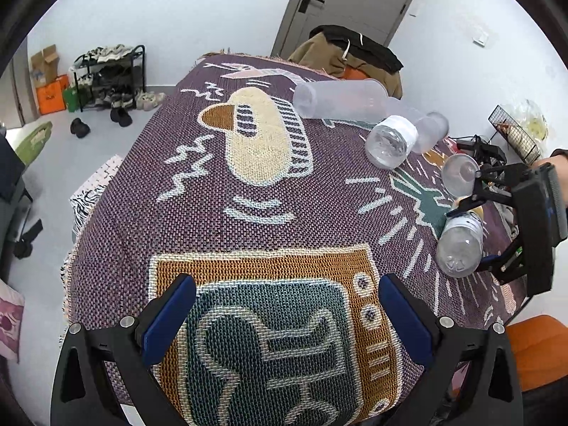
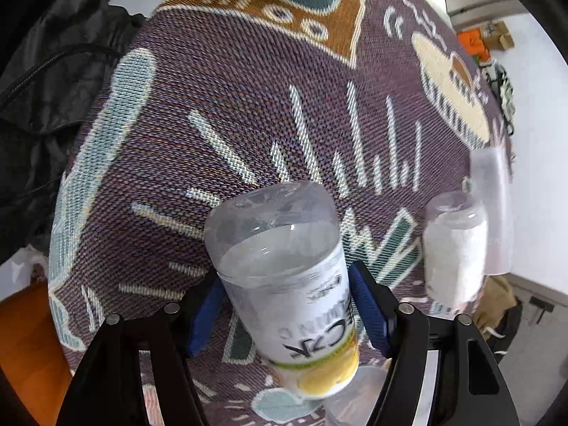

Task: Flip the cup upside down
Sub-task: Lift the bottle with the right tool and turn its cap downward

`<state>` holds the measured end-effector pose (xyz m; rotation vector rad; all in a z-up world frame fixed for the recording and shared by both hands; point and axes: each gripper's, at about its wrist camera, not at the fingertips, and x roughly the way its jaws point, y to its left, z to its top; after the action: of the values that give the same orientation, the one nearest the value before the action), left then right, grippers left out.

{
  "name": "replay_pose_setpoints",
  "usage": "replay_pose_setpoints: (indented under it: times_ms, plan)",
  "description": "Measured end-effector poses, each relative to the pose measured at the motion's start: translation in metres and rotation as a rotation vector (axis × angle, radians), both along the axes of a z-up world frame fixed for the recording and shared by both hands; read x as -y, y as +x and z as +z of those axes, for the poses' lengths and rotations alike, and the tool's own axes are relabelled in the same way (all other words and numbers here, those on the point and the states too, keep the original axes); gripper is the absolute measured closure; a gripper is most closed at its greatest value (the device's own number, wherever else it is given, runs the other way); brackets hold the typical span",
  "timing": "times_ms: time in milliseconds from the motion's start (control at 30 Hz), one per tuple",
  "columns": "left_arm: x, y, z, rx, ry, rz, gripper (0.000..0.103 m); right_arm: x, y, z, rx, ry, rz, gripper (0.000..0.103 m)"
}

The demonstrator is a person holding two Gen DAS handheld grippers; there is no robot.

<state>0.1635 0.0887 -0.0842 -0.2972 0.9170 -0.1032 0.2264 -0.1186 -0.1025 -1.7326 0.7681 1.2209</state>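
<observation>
The right tool [image 2: 287, 305] grips a clear cup [image 2: 284, 273] with a white and yellow label, its blue pads pressed to both sides. The cup is tilted, base pointing away from the camera, above the patterned cloth [image 2: 220, 106] on the desk. The left tool [image 1: 284, 316] hangs wide and empty over the cloth. Farther off lie a labelled bottle [image 1: 390, 140] and a large clear container [image 1: 337, 101].

Clear plastic bottle with a white and yellow label [image 2: 301, 305], between the right gripper's blue pads: large black letters reading roughly "C7K", seen upside down.
Smaller print on that label: too blurred to read.
Left wrist view: nothing legible.
</observation>
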Motion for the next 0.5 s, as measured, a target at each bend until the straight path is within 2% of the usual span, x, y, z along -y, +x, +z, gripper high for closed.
replay_pose_setpoints:
  times_ms: [133,300,500]
  plan:
    - [0.005,0.001,0.0,0.003,0.009,-0.012,0.0,-0.005,0.017,0.01,-0.109,0.032,-0.104,0.038]
    - [0.005,0.001,0.004,0.011,0.014,-0.015,0.0,-0.003,0.025,0.028,-0.107,0.147,-0.17,0.038]
    - [0.003,-0.001,0.014,0.036,0.025,-0.009,0.0,0.009,0.039,0.062,-0.146,0.401,-0.344,0.038]
